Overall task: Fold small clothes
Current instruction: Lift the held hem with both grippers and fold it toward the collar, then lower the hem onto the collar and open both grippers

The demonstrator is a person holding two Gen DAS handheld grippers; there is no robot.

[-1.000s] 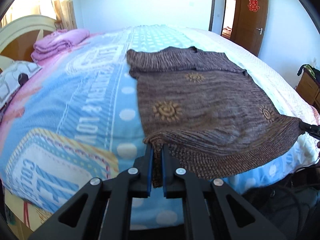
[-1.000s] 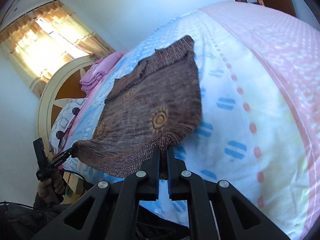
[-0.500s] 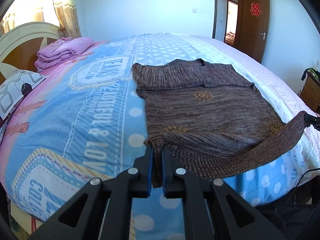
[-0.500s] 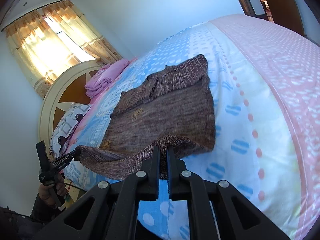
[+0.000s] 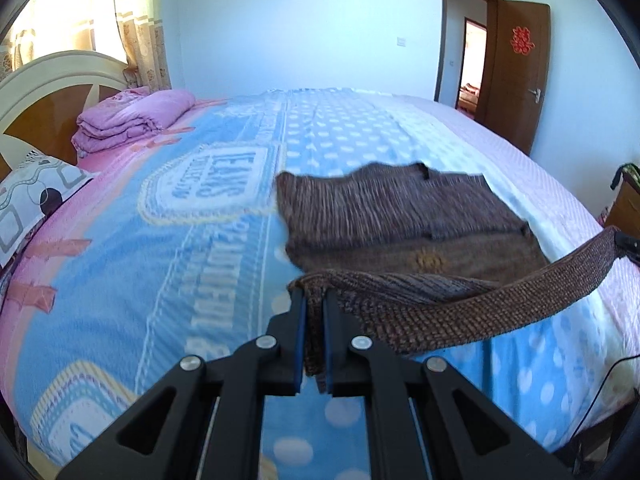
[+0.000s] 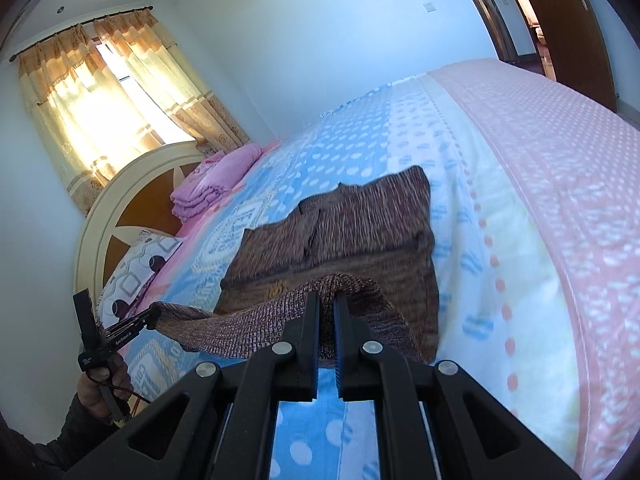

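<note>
A brown knit sweater (image 5: 400, 220) lies on the bed, also in the right wrist view (image 6: 352, 232). My left gripper (image 5: 314, 300) is shut on one bottom corner of its ribbed hem (image 5: 480, 312). My right gripper (image 6: 327, 304) is shut on the other corner, and shows at the right edge of the left view (image 5: 624, 242). The hem hangs lifted between the two grippers, above the sweater's lower part. The left gripper also shows in the right wrist view (image 6: 150, 316).
The bed has a blue, pink and white blanket (image 5: 180, 264). A folded pink quilt (image 5: 128, 124) and a patterned pillow (image 5: 28, 196) lie by the headboard (image 5: 44, 92). A wooden door (image 5: 516, 76) stands open at the right. A nightstand (image 5: 624, 208) is at the bed's right.
Both grippers have carried the hem up and forward over the sweater towards its collar. Less of the sweater's lower body shows now, and the views have tilted up.
</note>
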